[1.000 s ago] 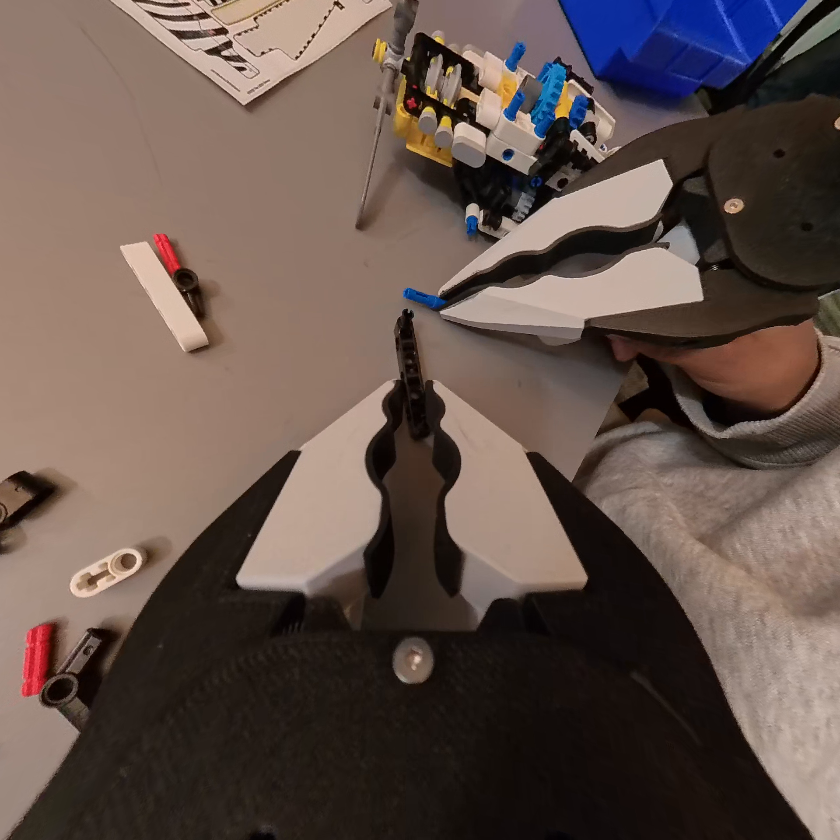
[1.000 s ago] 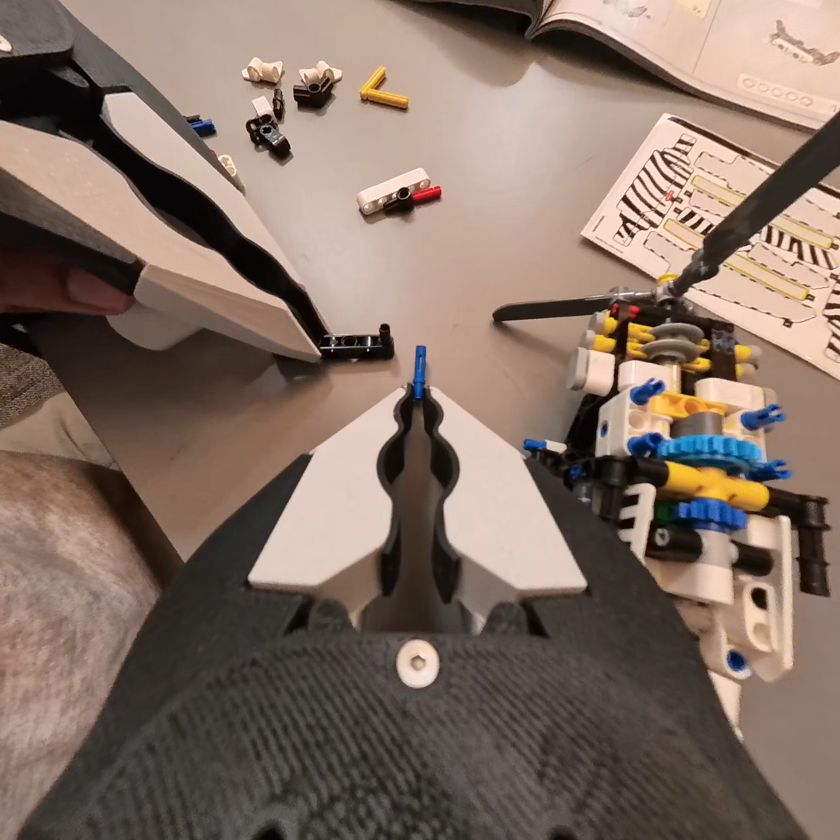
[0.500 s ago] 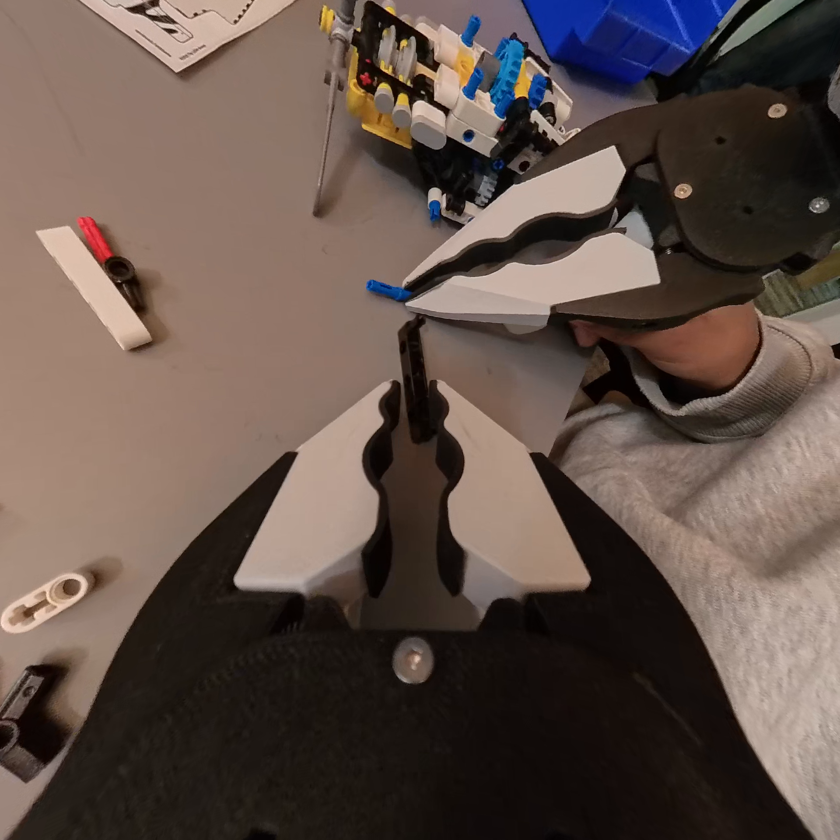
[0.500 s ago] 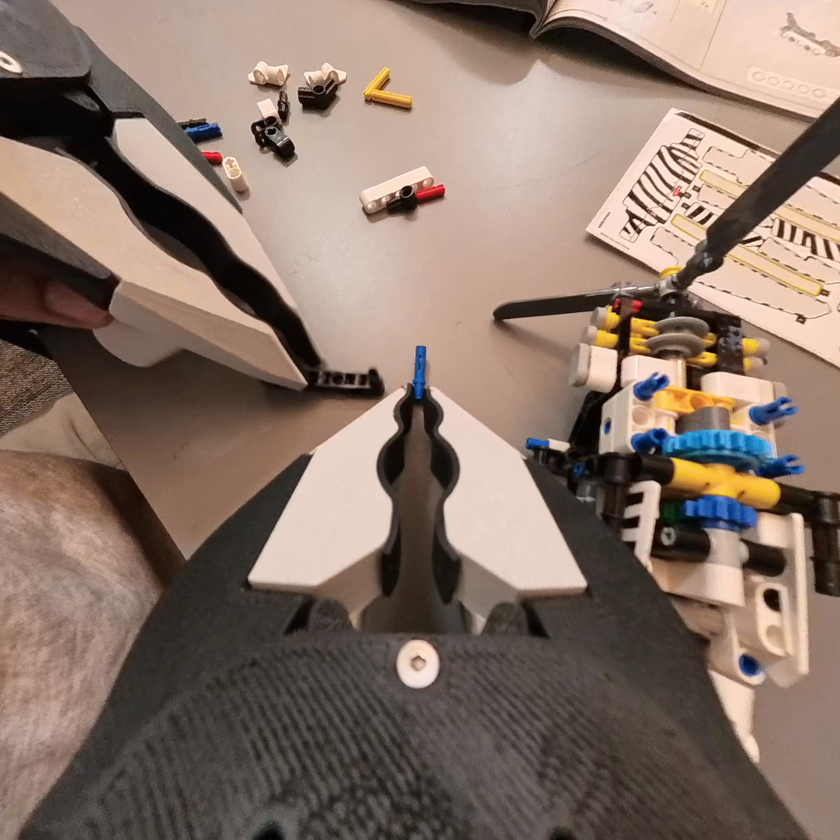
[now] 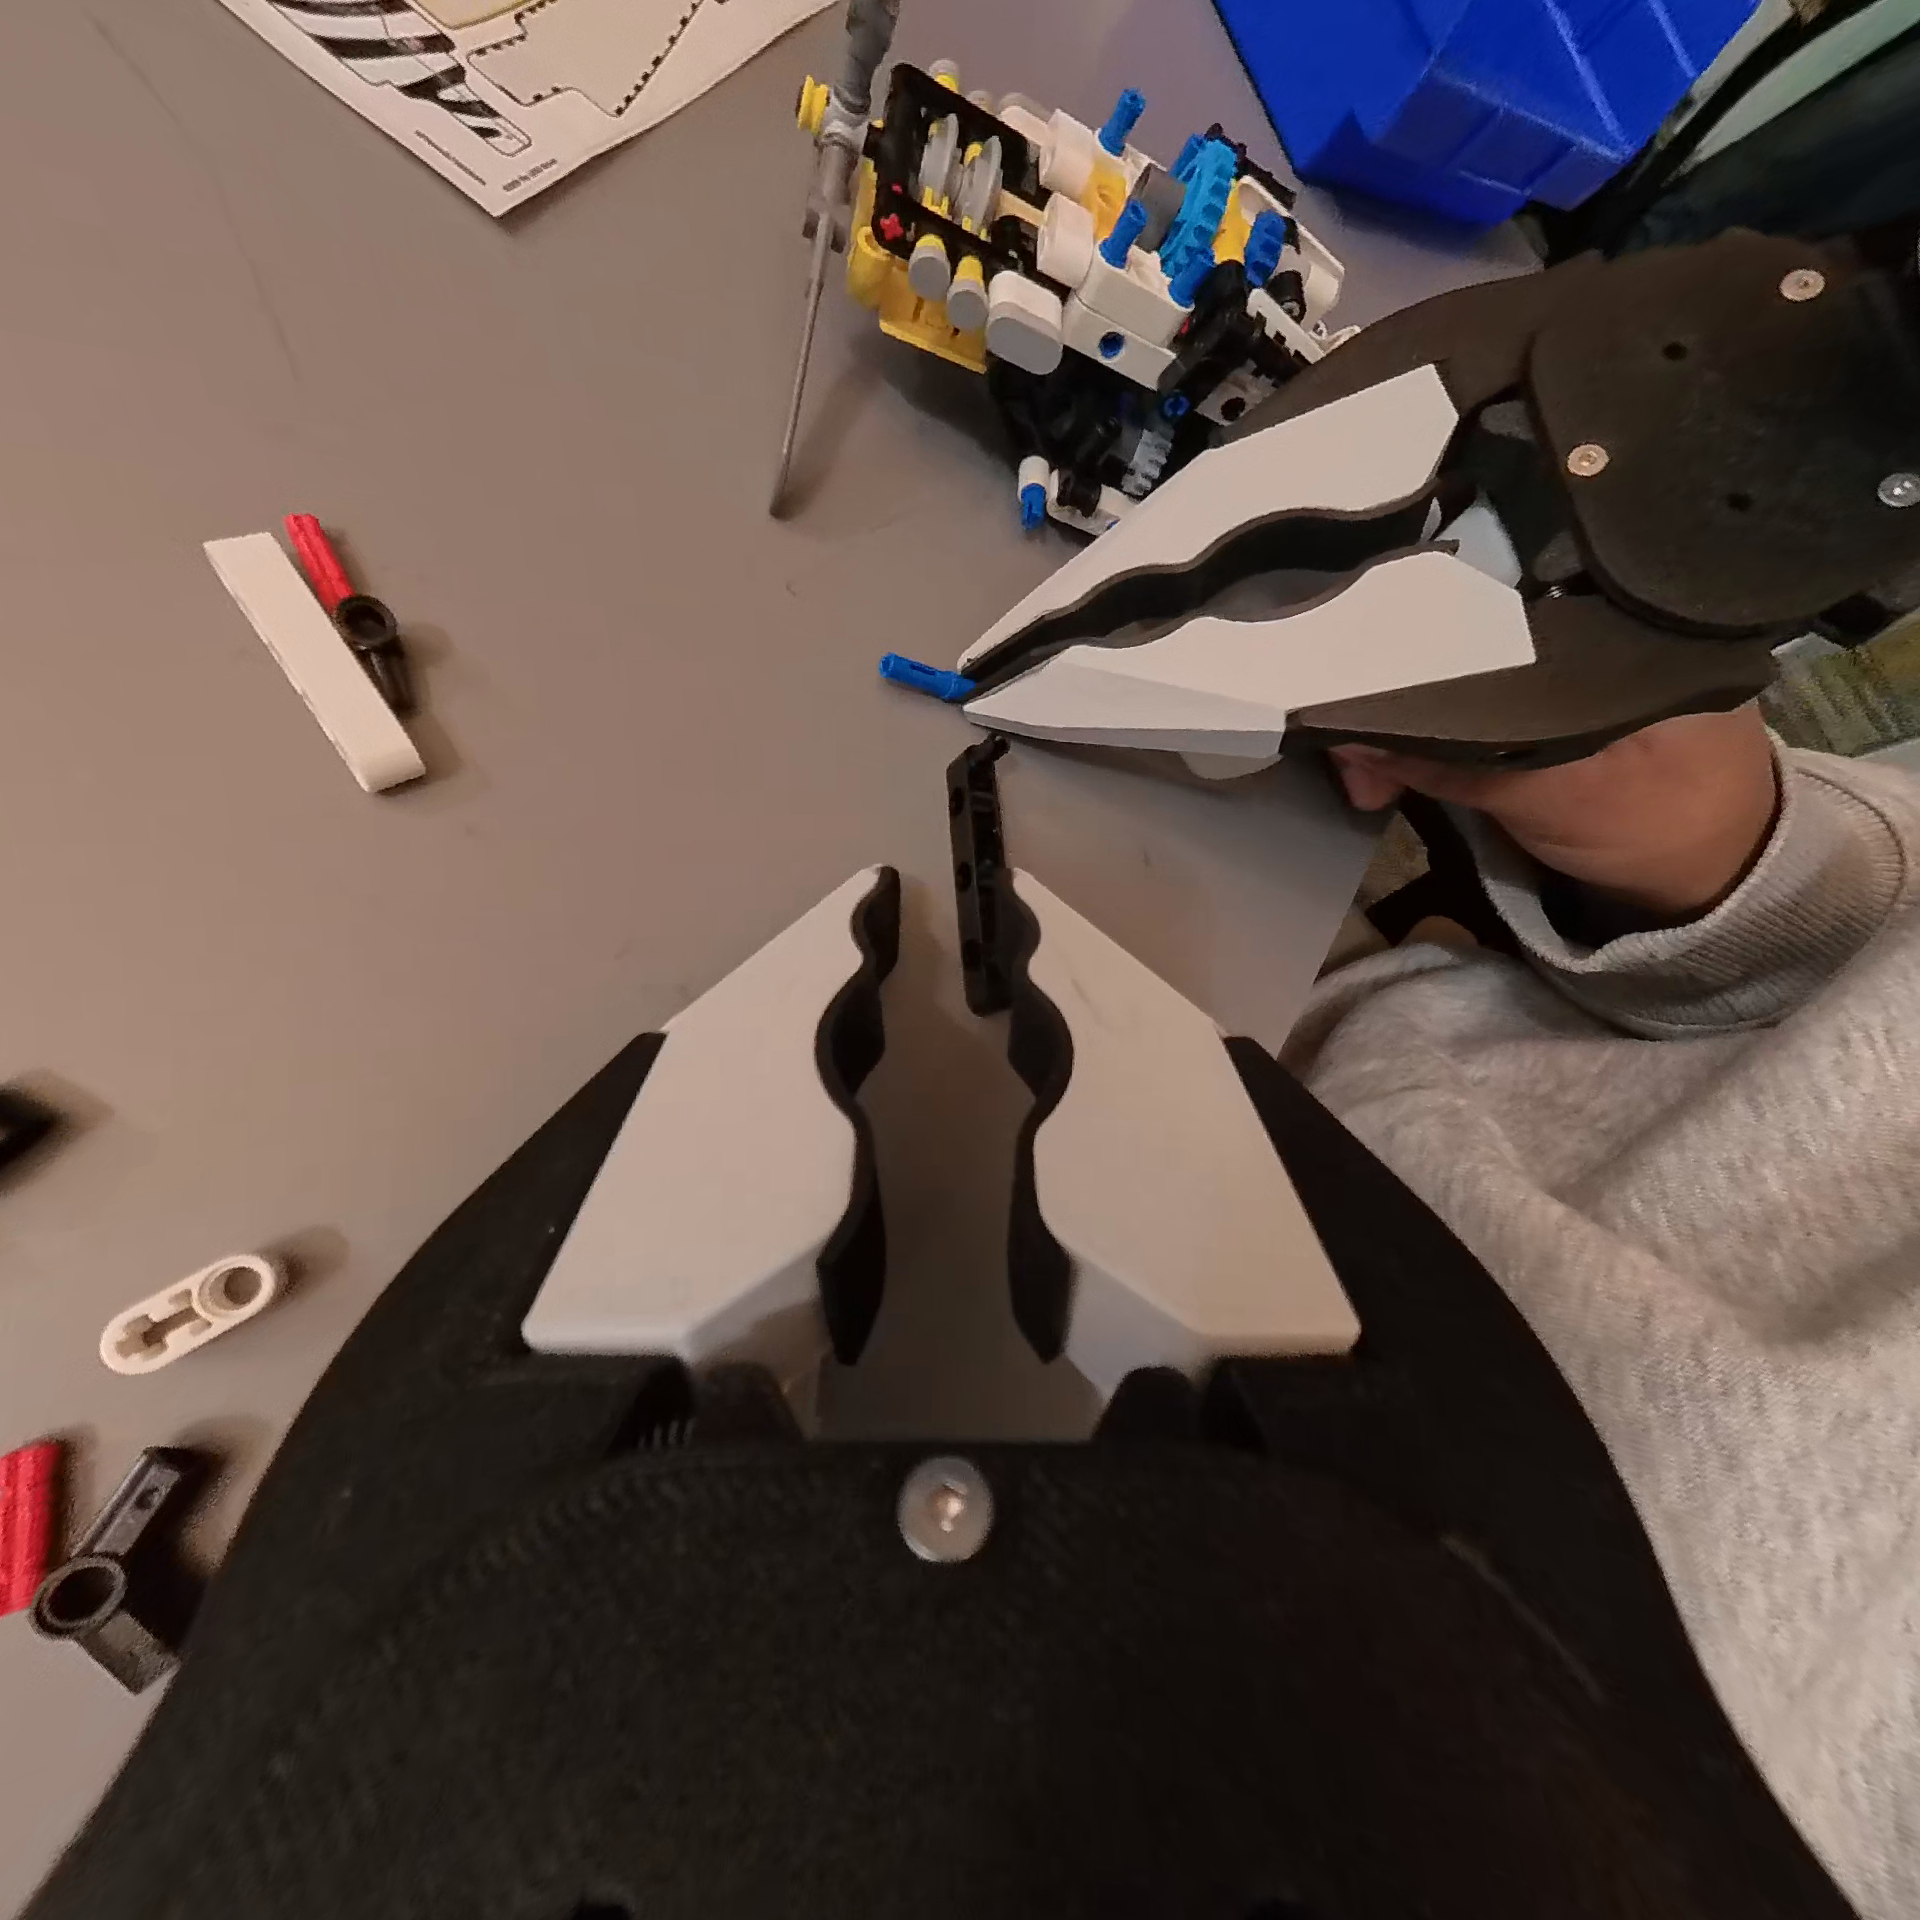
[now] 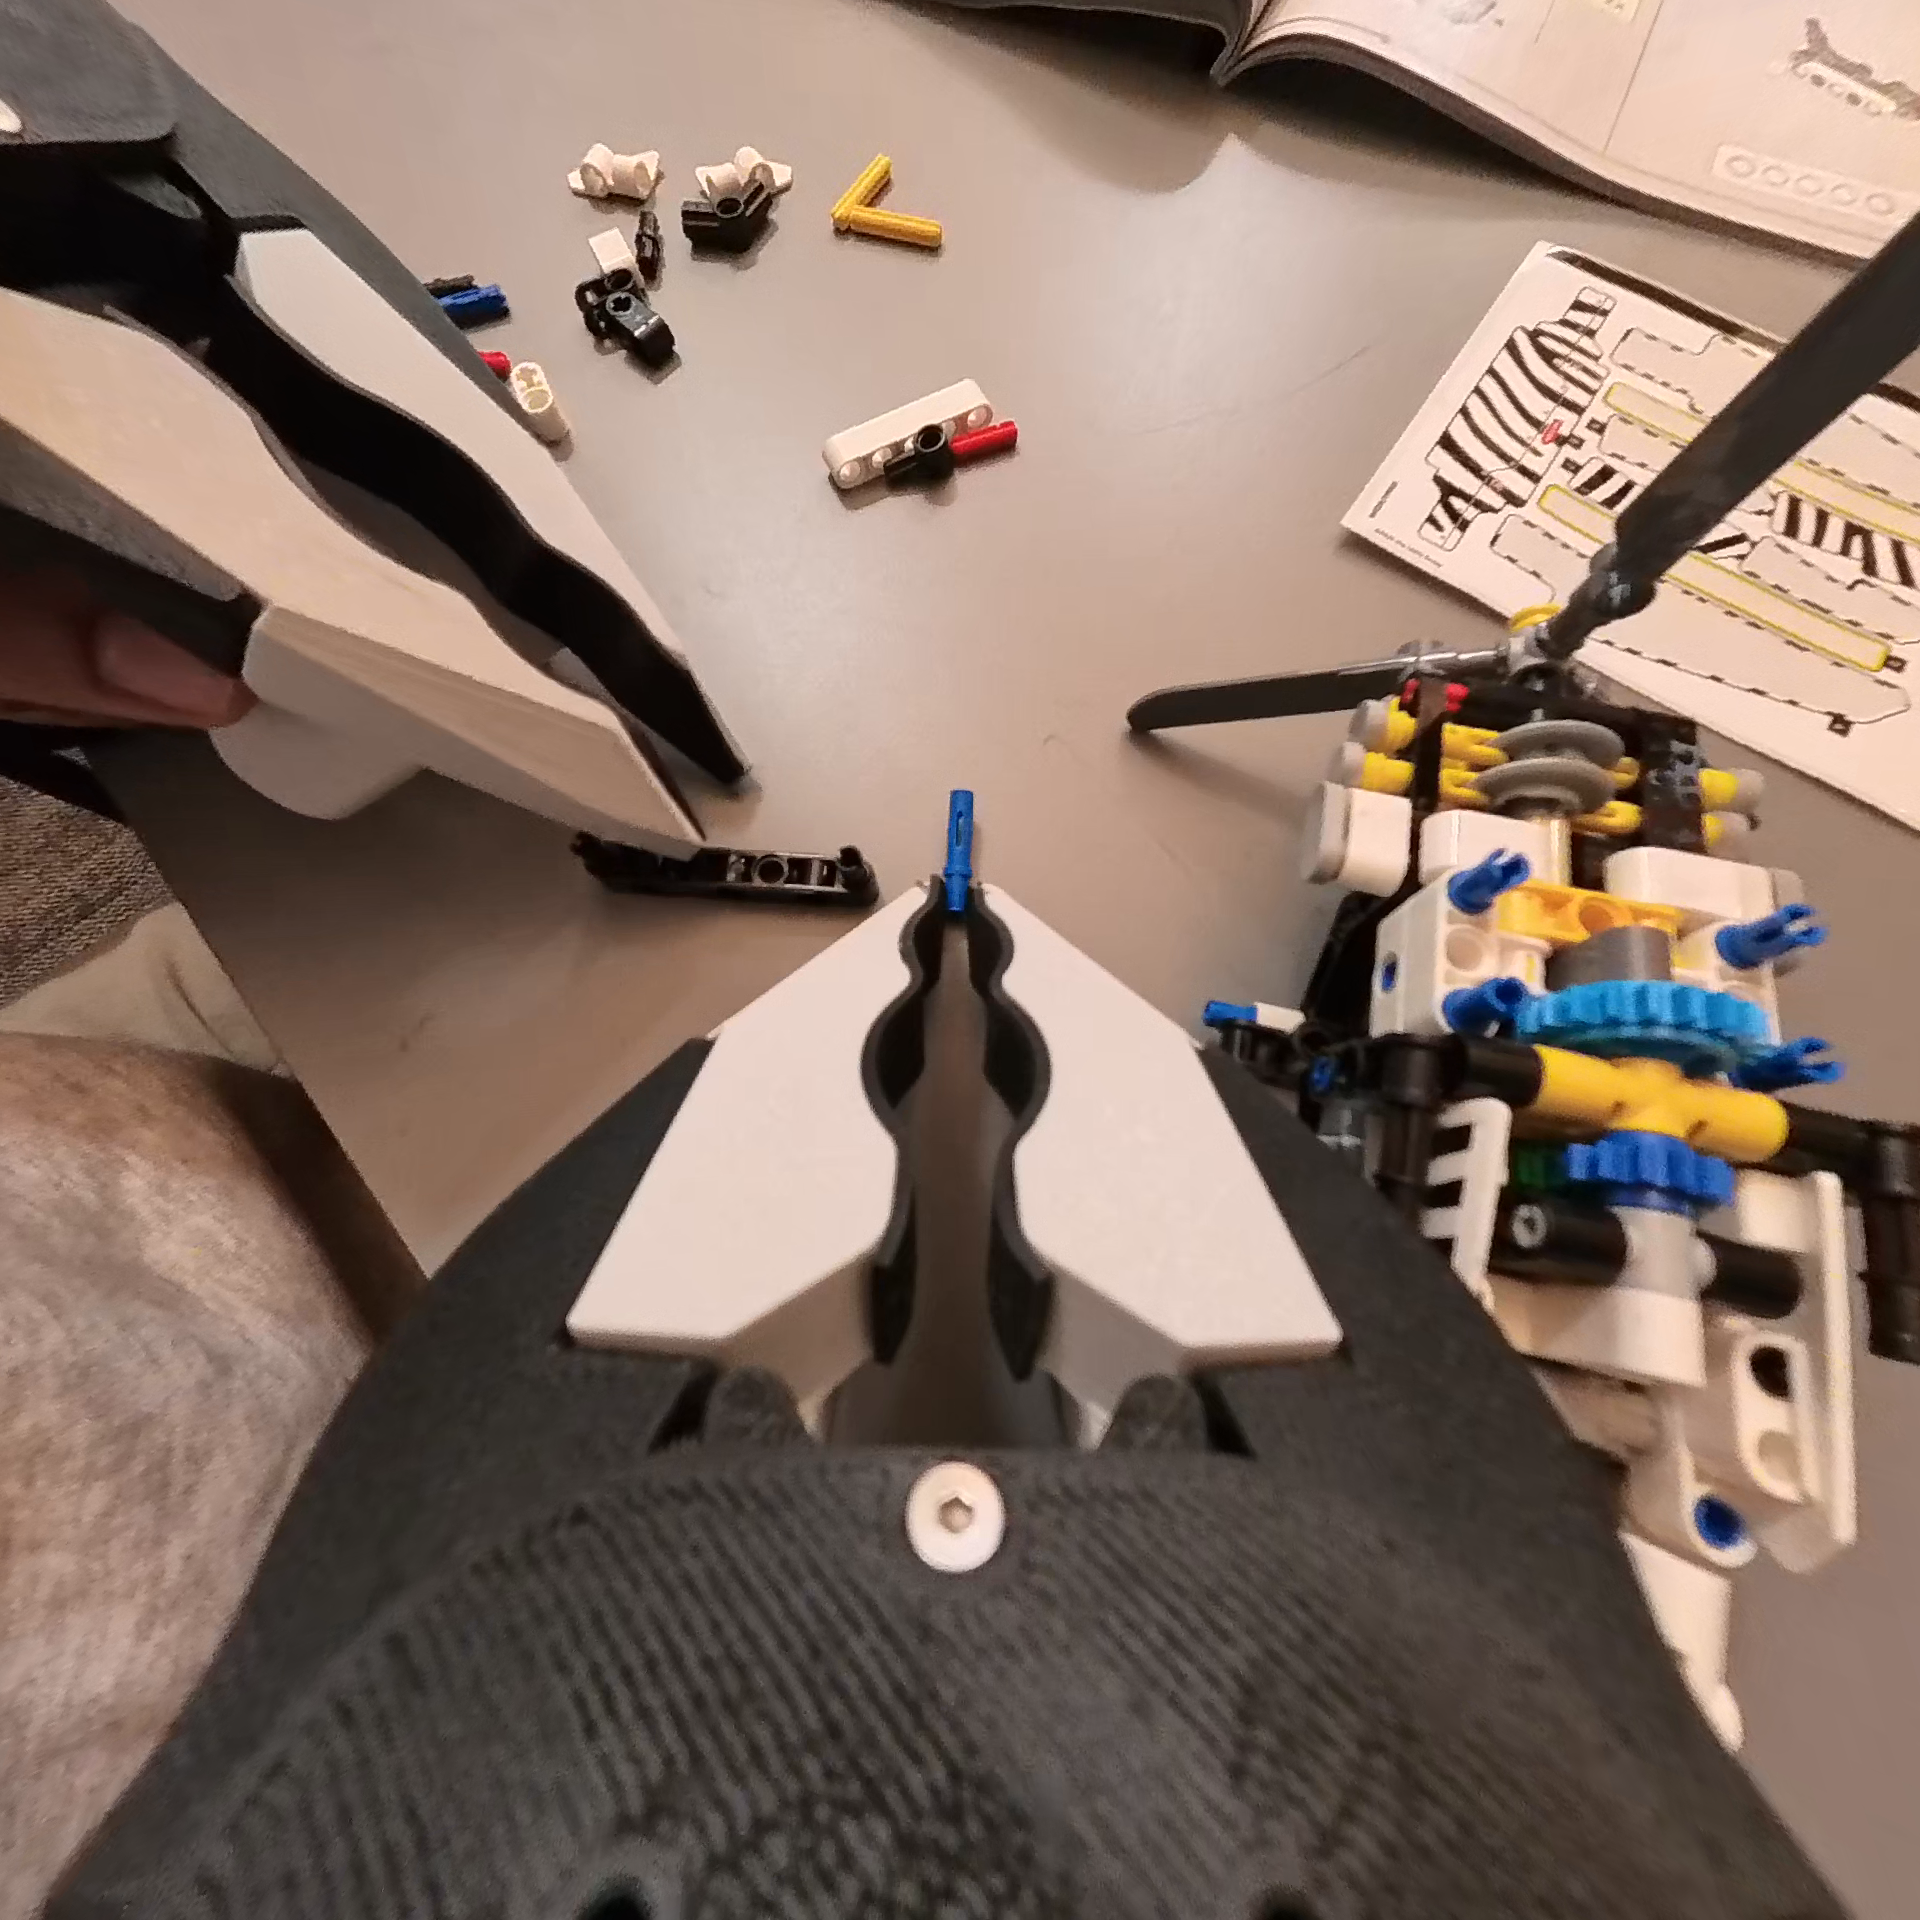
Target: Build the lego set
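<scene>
My left gripper [image 5: 951,878] is open. The black beam [image 5: 977,894] lies loose between its fingertips, leaning on the right finger; in the right wrist view it lies flat on the table [image 6: 727,868] just below the left gripper [image 6: 717,805]. My right gripper [image 6: 951,888] is shut on a blue pin [image 6: 958,852] that sticks out of its tips, close to the beam's end. It also shows in the left wrist view [image 5: 966,686] with the pin [image 5: 920,673]. The half-built helicopter model [image 6: 1579,1039] stands to the right, also seen in the left wrist view [image 5: 1091,270].
A white beam with a red pin and black connector [image 5: 312,655] lies to the left. Several loose parts [image 6: 644,260] lie farther back. A sticker sheet [image 6: 1662,468], an instruction booklet [image 6: 1558,73] and a blue bin [image 5: 1475,83] sit around the model. A grey sleeve [image 5: 1610,1247] is at the table edge. About 5 cm separates my left fingertips from my right.
My left gripper has opened and let go of the black beam, which now rests on the table. My right gripper still holds the blue pin near it.
</scene>
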The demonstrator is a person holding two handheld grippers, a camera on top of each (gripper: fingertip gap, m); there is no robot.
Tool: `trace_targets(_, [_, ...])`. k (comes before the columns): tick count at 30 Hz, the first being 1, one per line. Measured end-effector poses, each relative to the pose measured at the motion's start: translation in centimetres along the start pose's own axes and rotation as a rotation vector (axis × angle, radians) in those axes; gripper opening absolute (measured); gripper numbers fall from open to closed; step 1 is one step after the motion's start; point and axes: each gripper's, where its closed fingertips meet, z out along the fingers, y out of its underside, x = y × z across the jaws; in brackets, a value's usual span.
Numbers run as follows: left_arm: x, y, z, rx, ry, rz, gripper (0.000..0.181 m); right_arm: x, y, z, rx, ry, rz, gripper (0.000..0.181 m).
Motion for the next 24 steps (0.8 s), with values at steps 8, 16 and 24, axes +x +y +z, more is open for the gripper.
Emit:
trace_targets(8, [0.9, 0.0, 0.0, -0.005, -0.008, 0.053, 0.018, 0.0, 0.0, 0.0, 0.000, -0.001, 0.002, 0.002])
trace_targets(16, [0.5, 1.0, -0.5, -0.008, -0.072, 0.070, 0.018, 0.0, 0.0, 0.0, 0.000, -0.003, 0.005, 0.002])
trace_targets(24, [0.7, 1.1, -0.6, -0.007, -0.078, 0.081, 0.019, -0.1, 0.0, 0.0, 0.000, -0.002, 0.006, 0.002])
